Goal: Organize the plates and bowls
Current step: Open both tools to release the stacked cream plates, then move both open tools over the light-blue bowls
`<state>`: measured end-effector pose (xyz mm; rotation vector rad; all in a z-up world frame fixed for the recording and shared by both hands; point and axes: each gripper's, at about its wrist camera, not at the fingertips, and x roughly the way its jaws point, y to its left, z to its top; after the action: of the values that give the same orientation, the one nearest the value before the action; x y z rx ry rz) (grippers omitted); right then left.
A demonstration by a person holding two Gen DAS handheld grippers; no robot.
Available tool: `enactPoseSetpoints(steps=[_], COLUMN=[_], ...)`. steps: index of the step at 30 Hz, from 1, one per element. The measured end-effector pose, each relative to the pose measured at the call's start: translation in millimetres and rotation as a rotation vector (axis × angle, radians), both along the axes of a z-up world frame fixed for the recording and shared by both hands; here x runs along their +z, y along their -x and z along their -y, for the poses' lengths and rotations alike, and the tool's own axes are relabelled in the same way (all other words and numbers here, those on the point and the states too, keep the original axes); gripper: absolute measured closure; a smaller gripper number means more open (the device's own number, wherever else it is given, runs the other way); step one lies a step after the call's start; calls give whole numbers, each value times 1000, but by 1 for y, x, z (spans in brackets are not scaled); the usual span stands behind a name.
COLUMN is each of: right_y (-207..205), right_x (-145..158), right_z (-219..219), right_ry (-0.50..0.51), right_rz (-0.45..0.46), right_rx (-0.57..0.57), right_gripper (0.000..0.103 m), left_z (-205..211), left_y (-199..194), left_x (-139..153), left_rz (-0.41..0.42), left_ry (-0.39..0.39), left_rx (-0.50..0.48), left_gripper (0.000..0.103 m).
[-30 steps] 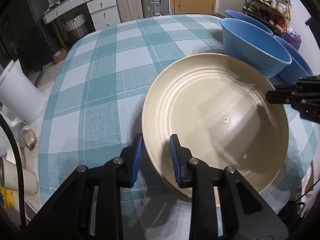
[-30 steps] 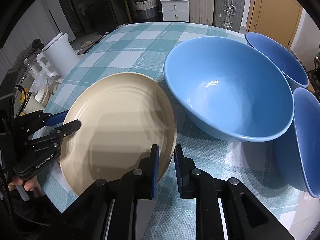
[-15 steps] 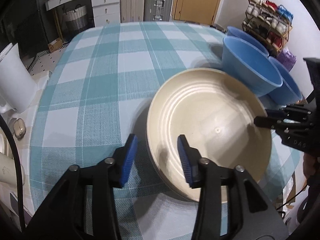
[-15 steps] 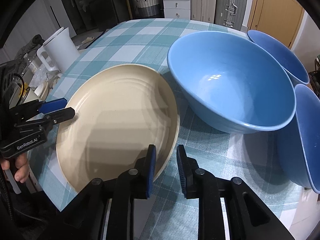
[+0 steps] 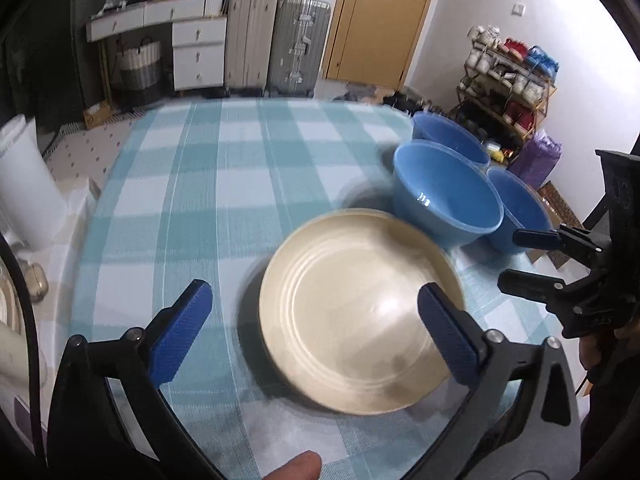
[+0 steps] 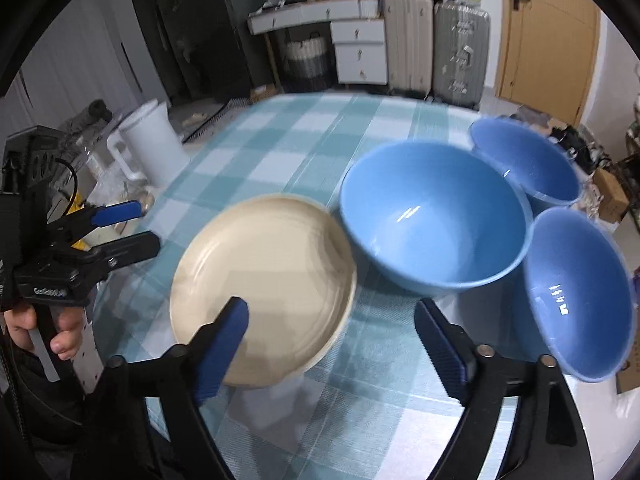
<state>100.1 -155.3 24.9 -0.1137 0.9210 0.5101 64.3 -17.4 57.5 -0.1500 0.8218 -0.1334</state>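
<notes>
The cream plate lies flat on the teal checked tablecloth, gripped by neither tool. The left gripper has just spread its jaws wide, the plate showing between them but untouched. The right gripper has likewise just opened, its pads clear of the rim. At the plate's two o'clock in the left view sit three blue bowls, the nearest just beside it.

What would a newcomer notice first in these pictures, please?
A round cream plate lies on the teal checked tablecloth, near its front edge. Three glossy blue bowls cluster just to its right. The left gripper and right gripper hover open above.
</notes>
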Motion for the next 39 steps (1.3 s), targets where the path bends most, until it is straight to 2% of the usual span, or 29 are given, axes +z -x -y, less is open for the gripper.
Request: enactPoseSetpoints(steps=[2,5,8,13,18,26,39], right_y=[3,5,6,4,0,-4,-33], right_x=[13,31,49,68,85,106,116], right_z=[7,19,36,69,96,123,156], right_ry=[-12,-35,-63,-141,-160,-164,-183], right_rz=[29,65,109,114,148,181,192], right_rx=[-16,-44,-100,-166,-213,-251,-328], right_gripper=[14,0,1,1,1,1,1], left_z=[2,4,8,16,26,49,95], left_y=[-1,-5,-10,-23,-39,-71,-137], left_x=[13,31,47,66,77,82,76], left_rz=[21,41,57,78,88,75,42], left_ry=[9,17,24,15,14,15,-8], left_rx=[-10,-12,-15,-9,-12,-43,-117], left_gripper=[1,1,1,1,1,1,1])
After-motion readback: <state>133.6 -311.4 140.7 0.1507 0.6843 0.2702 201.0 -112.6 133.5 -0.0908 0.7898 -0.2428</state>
